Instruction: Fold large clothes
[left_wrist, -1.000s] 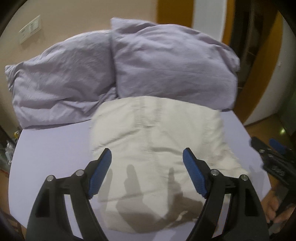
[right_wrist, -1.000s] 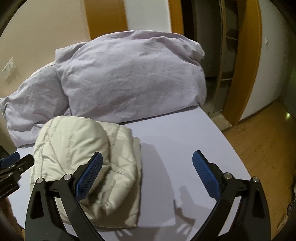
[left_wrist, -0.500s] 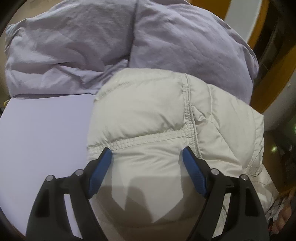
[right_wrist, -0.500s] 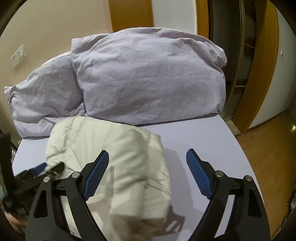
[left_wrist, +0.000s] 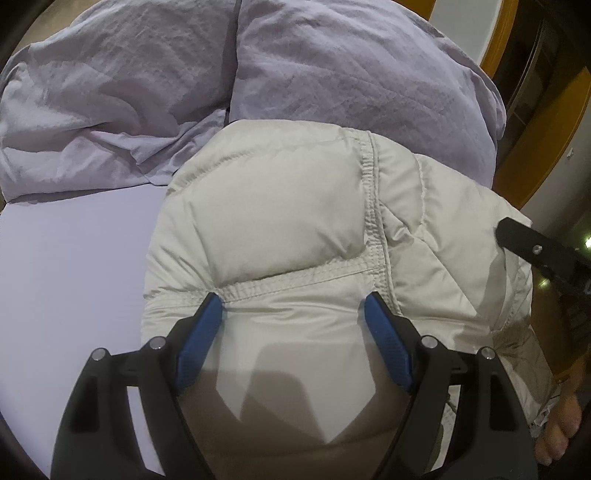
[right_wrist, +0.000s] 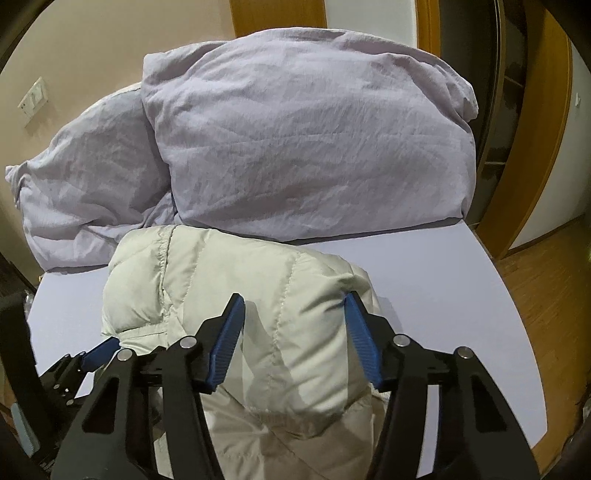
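Right gripper (right_wrist: 293, 328), fingers just narrowing around the puffy jacket (right_wrist: 258, 295) without pinching; left gripper (left_wrist: 293, 328) spread. Slick padding may spring out, unfolding.

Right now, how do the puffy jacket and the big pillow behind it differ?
The puffy jacket is cream and stitched into quilted panels; the big pillow is lilac, wrinkled and unquilted. The jacket lies folded near the cameras; the pillow stands propped behind it. Both are soft, bulky and on the bed.
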